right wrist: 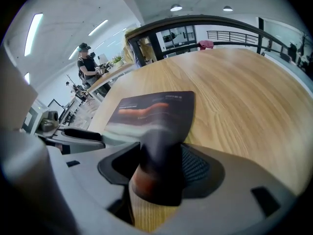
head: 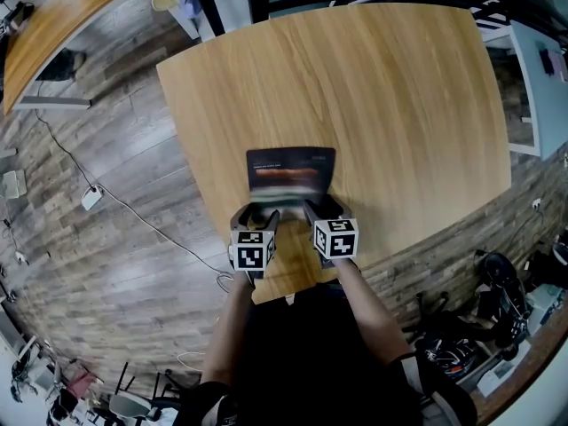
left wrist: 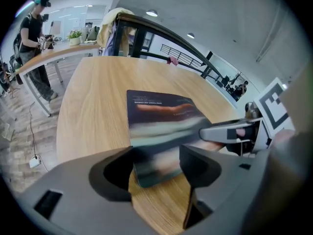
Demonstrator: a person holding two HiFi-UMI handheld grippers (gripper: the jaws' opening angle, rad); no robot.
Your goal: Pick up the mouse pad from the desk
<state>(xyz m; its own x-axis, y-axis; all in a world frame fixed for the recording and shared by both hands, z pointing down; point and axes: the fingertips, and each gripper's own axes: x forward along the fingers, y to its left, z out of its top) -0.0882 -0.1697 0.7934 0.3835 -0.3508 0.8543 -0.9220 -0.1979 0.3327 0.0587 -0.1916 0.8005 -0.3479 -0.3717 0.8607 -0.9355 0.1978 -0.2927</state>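
The dark mouse pad point(head: 290, 169) with a printed picture is over the near part of the round-cornered wooden desk point(head: 382, 87), its image blurred. My right gripper point(head: 321, 209) is shut on the pad's near edge; in the right gripper view the pad point(right wrist: 156, 109) curls up between the jaws of that gripper point(right wrist: 159, 168). My left gripper point(head: 257, 215) is at the pad's near left corner. In the left gripper view the pad's corner point(left wrist: 146, 173) lies in the gap of that gripper point(left wrist: 156, 163), whose jaws stand apart. The right gripper's finger point(left wrist: 225, 131) shows beside it.
Wood-plank floor surrounds the desk, with a white cable and adapter point(head: 91, 198) at the left. A second long desk point(head: 53, 25) stands at the far left, where a person point(left wrist: 32, 38) stands. Bags and gear point(head: 497, 309) lie at the lower right. A dark railing point(right wrist: 205, 21) runs behind the desk.
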